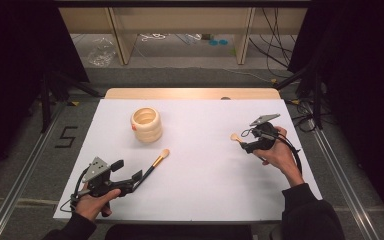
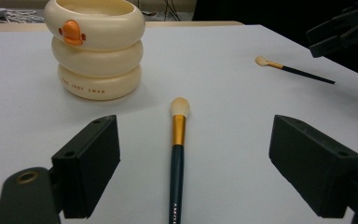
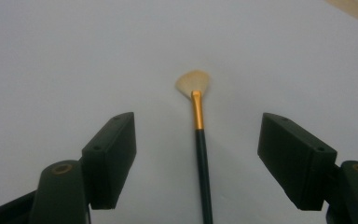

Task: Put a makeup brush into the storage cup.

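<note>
Your left gripper [image 2: 193, 158] has its fingers spread around a brush [image 2: 177, 158]; your right gripper [image 3: 198, 158] spreads likewise around another brush [image 3: 200, 149], handle ends cut off at the bottom edge.

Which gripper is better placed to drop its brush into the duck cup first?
Left, probably: its open jaws straddle the round brush lying near the cup; the fan brush lies farther away.

The white table [image 1: 205, 150] was viewed from above; the round-tipped brush [image 1: 156, 163] [image 2: 177, 154] was shared with the close, low left gripper view.
</note>
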Action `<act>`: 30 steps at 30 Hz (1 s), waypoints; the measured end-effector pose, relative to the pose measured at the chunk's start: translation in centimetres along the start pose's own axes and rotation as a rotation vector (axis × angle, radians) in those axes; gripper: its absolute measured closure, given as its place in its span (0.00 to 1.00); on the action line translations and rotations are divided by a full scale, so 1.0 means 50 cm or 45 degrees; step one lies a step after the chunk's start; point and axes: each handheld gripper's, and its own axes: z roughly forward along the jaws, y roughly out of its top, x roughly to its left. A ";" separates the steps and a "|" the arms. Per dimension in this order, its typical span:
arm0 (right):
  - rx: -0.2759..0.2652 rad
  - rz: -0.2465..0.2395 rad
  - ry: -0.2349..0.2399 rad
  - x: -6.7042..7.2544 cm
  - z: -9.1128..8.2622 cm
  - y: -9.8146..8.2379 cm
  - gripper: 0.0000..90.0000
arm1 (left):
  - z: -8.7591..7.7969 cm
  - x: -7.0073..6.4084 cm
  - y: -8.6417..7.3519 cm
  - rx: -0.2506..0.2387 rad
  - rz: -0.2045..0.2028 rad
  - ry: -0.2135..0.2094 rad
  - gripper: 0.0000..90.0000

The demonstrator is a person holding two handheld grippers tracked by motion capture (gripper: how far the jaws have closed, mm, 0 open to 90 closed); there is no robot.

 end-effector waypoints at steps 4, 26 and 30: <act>0.041 0.001 0.006 -0.007 0.006 -0.003 0.34 | 0.000 -0.001 0.000 0.003 0.000 -0.001 0.18; 0.325 -0.078 0.056 -0.027 0.038 0.027 0.54 | 0.002 -0.001 0.000 0.007 -0.003 0.000 0.18; 0.374 -0.093 0.053 -0.029 0.049 0.032 0.55 | 0.002 -0.001 0.000 0.017 0.011 0.004 0.18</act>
